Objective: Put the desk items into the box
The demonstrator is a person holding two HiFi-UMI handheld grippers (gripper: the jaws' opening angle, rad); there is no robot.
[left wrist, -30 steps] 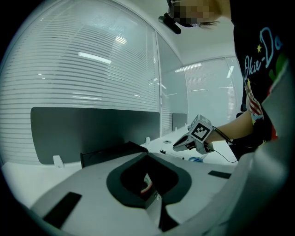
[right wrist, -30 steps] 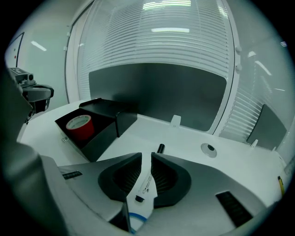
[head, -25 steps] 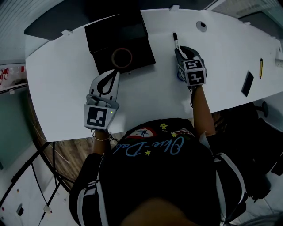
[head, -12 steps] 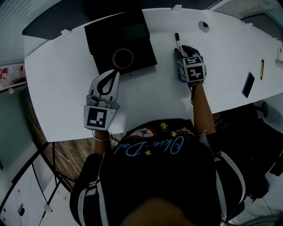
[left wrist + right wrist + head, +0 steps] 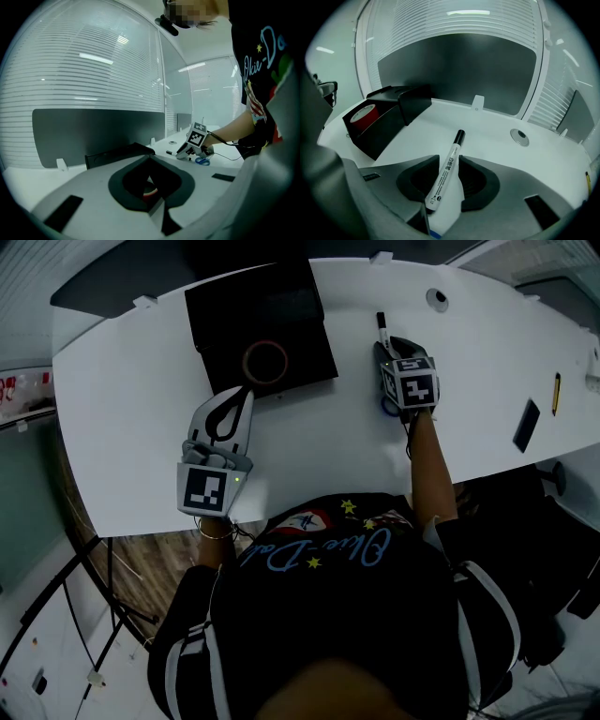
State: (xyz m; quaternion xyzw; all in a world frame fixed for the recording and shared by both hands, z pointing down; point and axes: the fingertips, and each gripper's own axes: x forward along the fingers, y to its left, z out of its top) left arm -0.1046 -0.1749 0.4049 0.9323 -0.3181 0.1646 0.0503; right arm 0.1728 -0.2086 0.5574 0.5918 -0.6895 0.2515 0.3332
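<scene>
A white marker with a black cap (image 5: 449, 171) lies on the white desk (image 5: 141, 427), to the right of the black box (image 5: 225, 310). My right gripper (image 5: 382, 341) is lowered over the marker (image 5: 381, 326). Its jaws have just been opening and now stand open, one on each side of the marker's barrel. A red tape roll (image 5: 265, 360) sits inside the box (image 5: 377, 124). My left gripper (image 5: 247, 390) rests shut and empty just in front of the box, tips pointing at the roll (image 5: 148, 187).
Blue scissors (image 5: 386, 409) lie under my right hand. Farther right on the desk are a flat black item (image 5: 526, 418) and a yellow pen (image 5: 556, 393). A round cable grommet (image 5: 438, 298) is at the back, and a dark divider panel (image 5: 459, 70) borders the far edge.
My right gripper has crept forward and down along the marker, toward its cap. The left gripper has stayed where it was.
</scene>
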